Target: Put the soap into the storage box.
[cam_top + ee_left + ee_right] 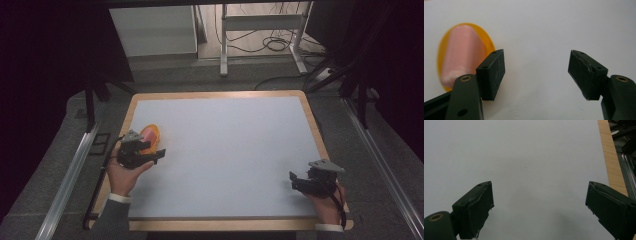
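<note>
- Near the left edge of the white tabletop [225, 150]: left gripper [159, 154] held in a hand [122, 172], jaws spread wide with nothing between them.
- Just beyond and beside that gripper: an orange dish [151, 136] with a pink roll-like thing [461, 52] lying on it, resting on the tabletop.
- In the left gripper view: dish [486, 41] off to the left of the left jaw, outside the gap; touching or not, cannot tell.
- At the near right corner: right gripper [296, 179] in the other hand [327, 205], low over bare white surface.
- In the right gripper view: jaws wide apart, nothing held, wooden border [611, 157] along the right.
- Well apart: the two grippers.
</note>
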The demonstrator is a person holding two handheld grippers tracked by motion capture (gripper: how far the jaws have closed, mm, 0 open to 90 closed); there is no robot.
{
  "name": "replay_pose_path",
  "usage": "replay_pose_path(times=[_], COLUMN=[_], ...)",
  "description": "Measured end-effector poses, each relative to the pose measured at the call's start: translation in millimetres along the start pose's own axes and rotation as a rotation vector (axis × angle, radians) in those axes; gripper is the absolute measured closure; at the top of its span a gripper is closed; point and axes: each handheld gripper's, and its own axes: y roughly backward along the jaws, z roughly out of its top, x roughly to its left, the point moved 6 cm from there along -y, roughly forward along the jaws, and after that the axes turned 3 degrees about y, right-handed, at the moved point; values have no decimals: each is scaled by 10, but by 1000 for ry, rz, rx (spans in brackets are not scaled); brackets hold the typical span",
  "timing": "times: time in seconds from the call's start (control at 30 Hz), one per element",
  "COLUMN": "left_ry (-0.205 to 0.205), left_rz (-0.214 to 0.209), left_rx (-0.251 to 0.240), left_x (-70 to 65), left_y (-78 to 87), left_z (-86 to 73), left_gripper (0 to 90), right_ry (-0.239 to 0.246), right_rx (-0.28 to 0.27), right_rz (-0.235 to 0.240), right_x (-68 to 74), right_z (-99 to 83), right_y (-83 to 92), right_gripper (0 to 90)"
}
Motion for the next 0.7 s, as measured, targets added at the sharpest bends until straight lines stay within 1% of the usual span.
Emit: replay_pose_path(times=[0.07, 0.1, 0.13, 0.17, 0.2, 0.23, 0.33, 0.37, 0.4, 0.43, 0.63, 0.7], left_ry=[-4, -7, -2, -2, 11, 11, 30, 40, 40, 35, 45, 53], left_rz=[-6, 0, -7, -7, -13, -13, -19, -25, -25, -20, -22, -8], left_rx=[13, 14, 26, 26, 30, 30, 25, 26, 26, 39, 16, 8], left_x=[-28, -34, -36, -36, -37, -37, -36, -36, -36, -30, -33, -14], left_y=[-31, -54, -89, -89, -117, -117, -126, -128, -128, -121, -79, -84], left_z=[-83, -139, -219, -219, -297, -297, -407, -468, -468, -502, -511, -525], left_gripper=[294, 299, 299, 299, 298, 299, 300, 305, 304, 300, 301, 287], right_ry=[-1, -1, -1, 1, 4, 4, 12, 18, 18, 19, 24, 30], right_rx=[-1, -2, -4, -7, -12, -12, -21, -26, -26, -28, -30, -33], right_rz=[0, -1, 0, 0, -2, -2, 2, 5, 5, 7, 12, 13], right_x=[2, 4, 7, 13, 19, 19, 46, 59, 59, 70, 99, 103], right_z=[1, 7, 11, 19, 31, 31, 60, 70, 70, 77, 93, 99], right_y=[4, 13, 17, 26, 34, 34, 60, 64, 64, 64, 69, 70], right_gripper=[74, 75, 75, 74, 74, 74, 75, 75, 75, 75, 75, 75])
